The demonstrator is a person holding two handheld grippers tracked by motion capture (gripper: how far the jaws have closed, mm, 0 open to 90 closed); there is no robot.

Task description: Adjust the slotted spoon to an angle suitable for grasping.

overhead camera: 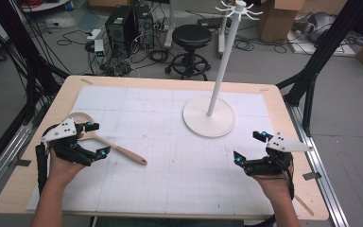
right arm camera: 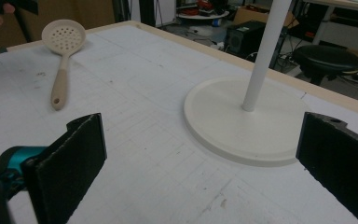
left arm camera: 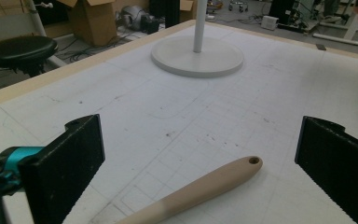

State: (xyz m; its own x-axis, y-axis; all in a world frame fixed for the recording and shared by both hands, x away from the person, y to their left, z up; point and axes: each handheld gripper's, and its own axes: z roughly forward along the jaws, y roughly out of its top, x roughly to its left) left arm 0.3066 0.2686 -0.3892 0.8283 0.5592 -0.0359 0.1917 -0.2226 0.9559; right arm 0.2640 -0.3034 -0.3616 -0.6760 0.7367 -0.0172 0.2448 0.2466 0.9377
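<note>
A slotted spoon (overhead camera: 108, 142) lies flat on the white gridded mat (overhead camera: 179, 184) at the left of the high view, its round perforated bowl toward the upper left and its beige handle running down to the right, ending in a small hanging hole. The left gripper (overhead camera: 96, 138) hovers just over the handle with its jaws spread wide and nothing between them; in the left gripper view the handle's end sits low in the frame between the two black jaws. The right gripper (overhead camera: 249, 147), at the lower right, is likewise wide open and empty, near the round base of the white hook stand (overhead camera: 209, 117). The spoon looks light and stiff, probably smooth plastic, so it may slip; the mid-handle, gripped across its width, seems the safest hold
</note>
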